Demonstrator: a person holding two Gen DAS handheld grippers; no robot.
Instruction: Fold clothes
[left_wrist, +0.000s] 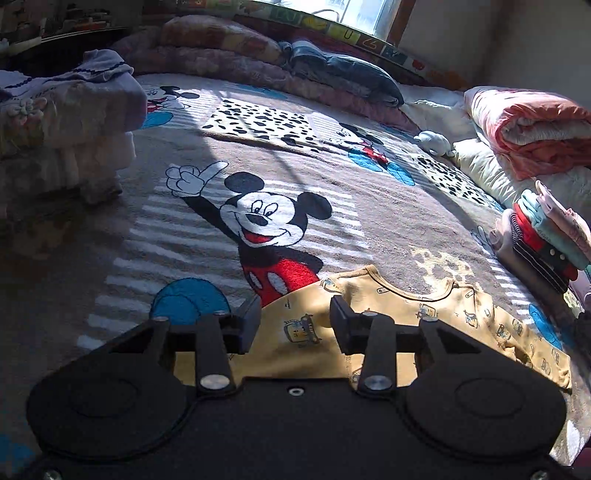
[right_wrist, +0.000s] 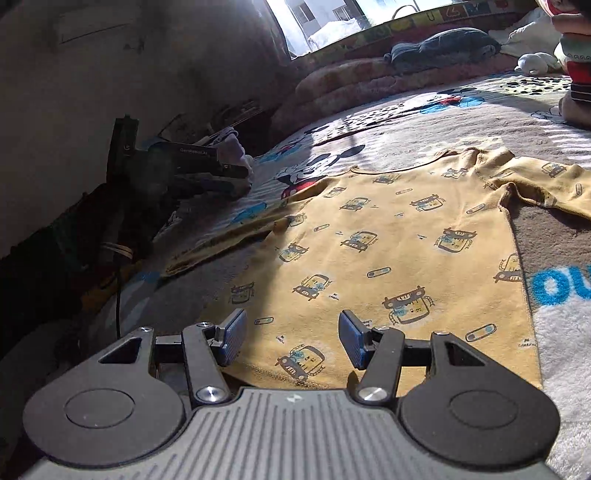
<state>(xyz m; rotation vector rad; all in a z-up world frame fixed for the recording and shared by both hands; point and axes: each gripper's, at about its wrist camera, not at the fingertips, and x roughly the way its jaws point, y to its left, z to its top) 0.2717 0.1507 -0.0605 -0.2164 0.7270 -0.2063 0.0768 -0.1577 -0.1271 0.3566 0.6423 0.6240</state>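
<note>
Here the yellow shirt (right_wrist: 388, 240) lies flat under each spread, empty hand-held gripper (right_wrist: 291, 338).

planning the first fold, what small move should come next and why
Probably lower the right hand-held gripper onto the yellow shirt hem and close. The shirt lies flat on the blanket, sleeves spread; both it and the left hand-held gripper are open, holding nothing.

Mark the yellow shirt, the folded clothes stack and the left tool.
yellow shirt (right_wrist: 388, 236), right wrist view, chest panel.
folded clothes stack (left_wrist: 543, 240), left wrist view, red layer.
left tool (left_wrist: 295, 323), left wrist view, midway between its open fingertips.
</note>
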